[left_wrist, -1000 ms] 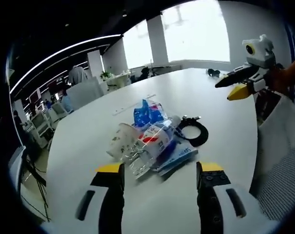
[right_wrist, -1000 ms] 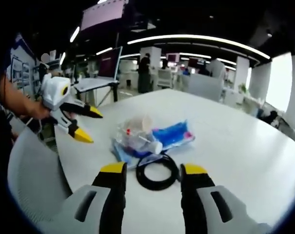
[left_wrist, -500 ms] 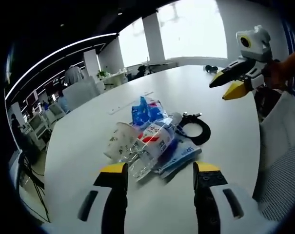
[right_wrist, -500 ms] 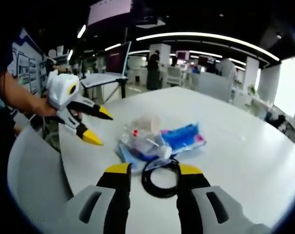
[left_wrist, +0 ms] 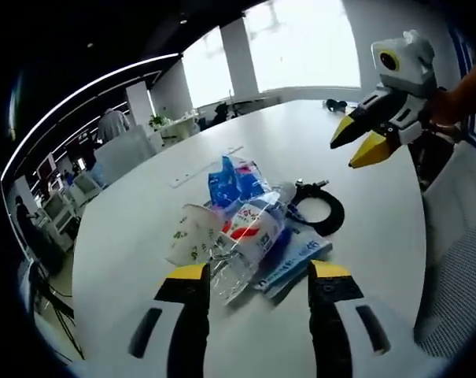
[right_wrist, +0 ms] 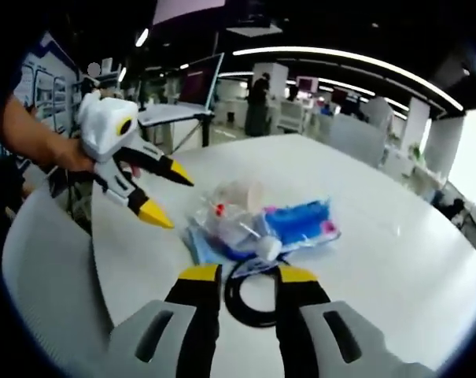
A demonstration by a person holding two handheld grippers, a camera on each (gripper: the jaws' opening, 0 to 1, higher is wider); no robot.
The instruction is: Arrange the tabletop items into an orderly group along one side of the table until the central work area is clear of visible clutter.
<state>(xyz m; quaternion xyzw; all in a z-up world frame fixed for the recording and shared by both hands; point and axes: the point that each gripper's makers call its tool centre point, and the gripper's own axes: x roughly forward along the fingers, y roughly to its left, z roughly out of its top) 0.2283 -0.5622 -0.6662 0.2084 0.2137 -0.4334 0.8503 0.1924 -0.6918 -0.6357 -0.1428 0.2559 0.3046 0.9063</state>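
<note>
Since a second ago, your right gripper has narrowed its yellow-tipped jaws, which now stand a small gap apart over the near arc of the black cable coil, not gripping it as far as the right gripper view shows. Your left gripper has edged closer to the pile, jaws spread wide and holding nothing.

In the left gripper view, left to right: a paper cup on its side, touching a crinkled clear plastic bottle with a red-and-white label, a glossy blue packet behind them, a flat blue pouch underneath, then the rubbery round coil just beside. All sit clustered mid-way on the smooth white table. Office desks and chairs stand beyond the far edge.
</note>
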